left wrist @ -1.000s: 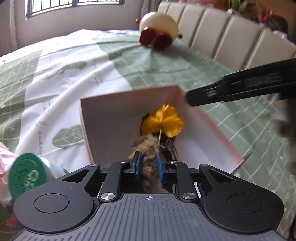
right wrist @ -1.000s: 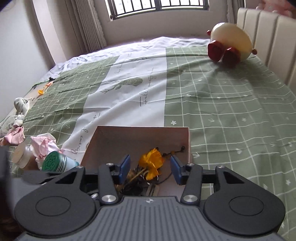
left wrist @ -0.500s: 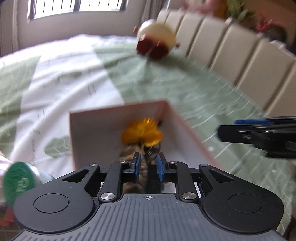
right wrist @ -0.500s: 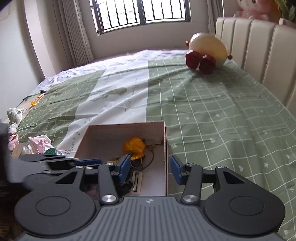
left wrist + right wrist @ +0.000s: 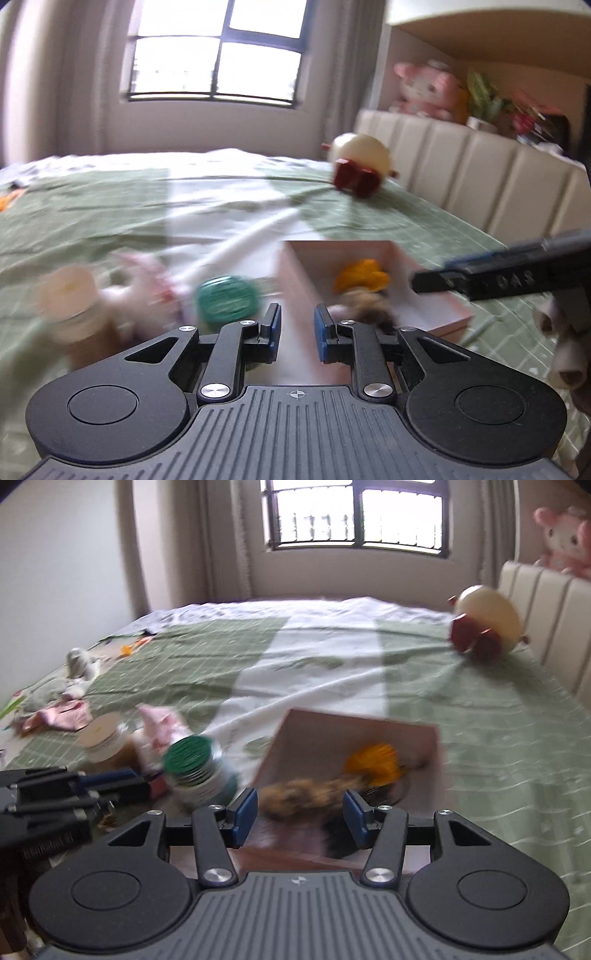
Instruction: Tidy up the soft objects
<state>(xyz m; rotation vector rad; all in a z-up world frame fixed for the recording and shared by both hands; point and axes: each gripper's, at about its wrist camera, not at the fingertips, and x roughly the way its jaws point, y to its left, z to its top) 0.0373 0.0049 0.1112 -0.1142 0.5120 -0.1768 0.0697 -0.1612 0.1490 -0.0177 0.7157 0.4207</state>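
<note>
Right wrist view: right tongs (image 5: 300, 814) opening, empty, above furry toy (image 5: 310, 794) in box (image 5: 437, 746). Left tongs (image 5: 295, 334) nearly closed, empty. Toy looks light, limp; grip mid-body.

**Left gripper** (image 5: 296, 330): black frame, blue pads. Jaws a narrow gap apart with nothing gripped between them. It points slightly downward, aimed at the near left corner of the pink box (image 5: 436, 746). From the right wrist view it shows as a dark, blurred shape low down, well to the left of the box, fingers reaching toward it.

**Right gripper** (image 5: 301, 814): same build. Jaws about half apart and opening. It is tipped down over the near edge of the box. A brown furry piece (image 5: 306, 794) in the box shows in the gap, clear of both pads. From the left wrist view, one finger reaches in level over the box's right wall.
</note>
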